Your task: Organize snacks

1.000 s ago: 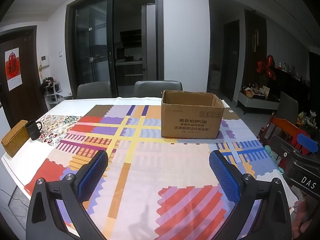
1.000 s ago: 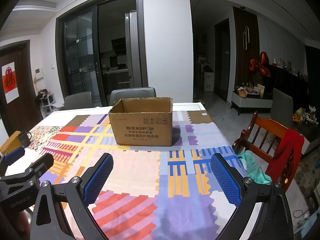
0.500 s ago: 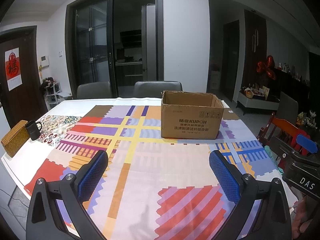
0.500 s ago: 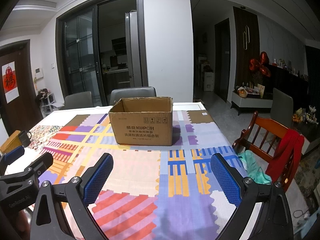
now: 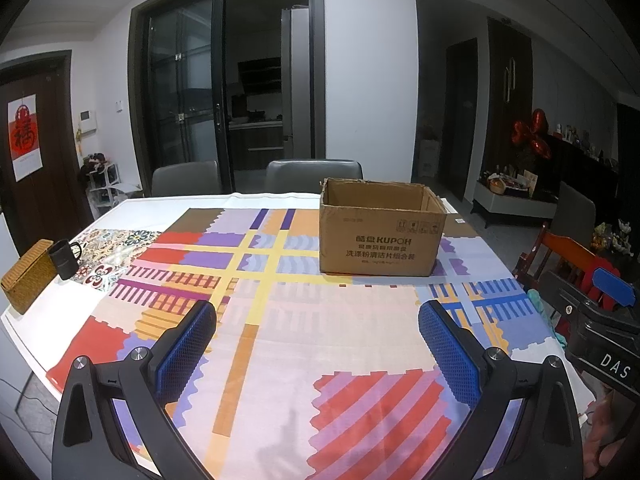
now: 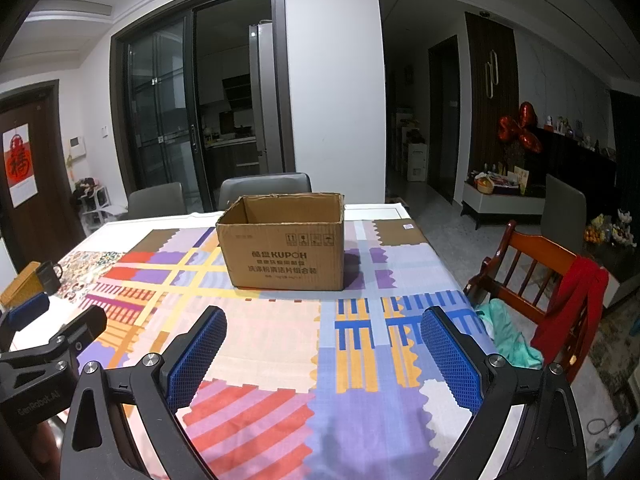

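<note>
An open brown cardboard box point(image 5: 380, 240) point(image 6: 284, 252) stands upright on the far half of the table, on a colourful patterned cloth point(image 5: 304, 320) point(image 6: 280, 340). Its inside is hidden from both views. No snacks show in either view. My left gripper point(image 5: 318, 344) hovers open over the near part of the cloth, with nothing between its blue pads. My right gripper point(image 6: 322, 348) is open too, to the right of the left one, also empty. Each gripper's body shows at the edge of the other's view.
A wicker basket point(image 5: 26, 276) and a black mug point(image 5: 64, 258) sit at the table's left edge. Two grey chairs point(image 5: 312, 174) stand behind the table. A wooden chair point(image 6: 536, 276) with red cloth draped on it stands at the right.
</note>
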